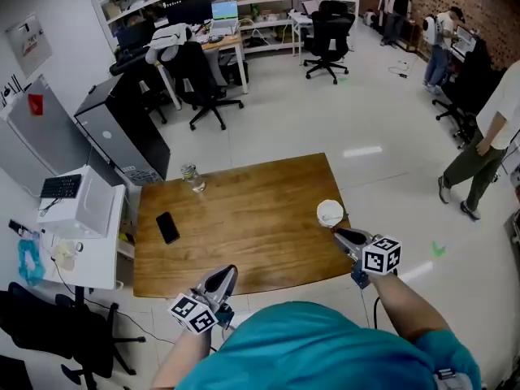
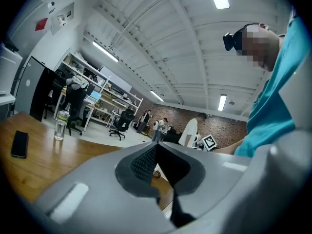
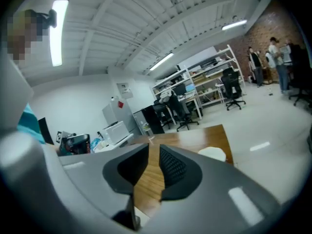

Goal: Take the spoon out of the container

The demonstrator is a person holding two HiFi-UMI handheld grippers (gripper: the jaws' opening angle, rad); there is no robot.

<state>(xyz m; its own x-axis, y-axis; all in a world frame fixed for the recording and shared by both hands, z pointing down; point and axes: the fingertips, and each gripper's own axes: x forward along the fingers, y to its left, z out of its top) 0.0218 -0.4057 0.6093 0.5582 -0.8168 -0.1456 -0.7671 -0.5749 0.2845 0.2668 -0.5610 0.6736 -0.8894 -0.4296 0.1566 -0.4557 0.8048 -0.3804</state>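
At the near edge of the wooden counter (image 1: 244,218), the person stood with a pair of tongs in each hand. The job had not really begun. The white container (image 1: 330,213) sat at the right end of the counter, close to the edge, and nothing had been lifted out of it. I could not pick out the spoon. It was too small to see, so I guessed it was inside the container.

The right tongs (image 1: 348,237) hung just beside the container, not touching it. Their jaws were a little apart, with only bare wood showing between them. The left tongs (image 1: 221,279) were at the front edge, well apart from the container, clenched tight on nothing.

What was left, I thought, was all of it: reach in, pinch the spoon, and bring it out.

A black phone (image 1: 167,227) and a clear jar (image 1: 192,176) sat farther off on the counter. I could read no words anywhere. The cubes (image 1: 381,256) on the tongs only had black and white squares.
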